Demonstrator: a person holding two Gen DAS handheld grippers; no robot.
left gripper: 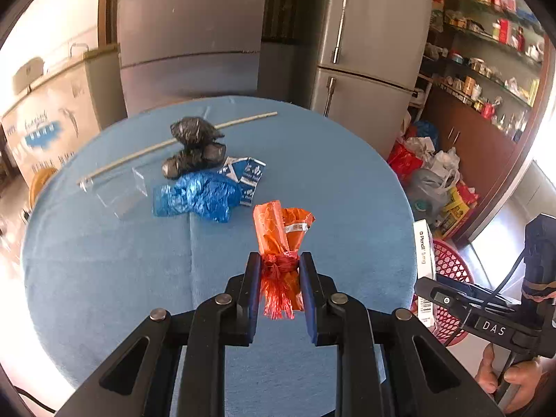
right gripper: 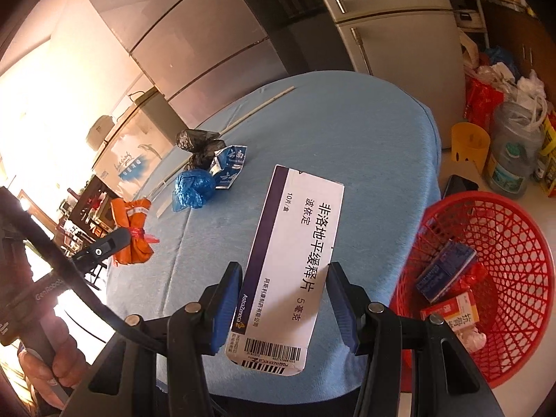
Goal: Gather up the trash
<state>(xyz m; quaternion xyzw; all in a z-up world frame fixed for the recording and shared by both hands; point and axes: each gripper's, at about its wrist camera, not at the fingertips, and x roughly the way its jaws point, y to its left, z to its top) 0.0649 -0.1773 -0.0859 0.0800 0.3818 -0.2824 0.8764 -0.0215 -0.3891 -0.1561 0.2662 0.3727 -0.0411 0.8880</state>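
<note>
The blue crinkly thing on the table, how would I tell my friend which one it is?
Look at the round table with the blue cloth. Near its middle lies a small heap of trash, and the blue crumpled plastic bag is at the front of it, below the black bag and touching the blue-and-white wrapper. It is the only shiny, bright blue, wrinkled lump there.

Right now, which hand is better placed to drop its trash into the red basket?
Right, I'd say. The right gripper holds the white medicine box at the table edge, and the red basket sits just beside it. The left gripper, shut on the orange wrapper, is over the table, farther away.
</note>
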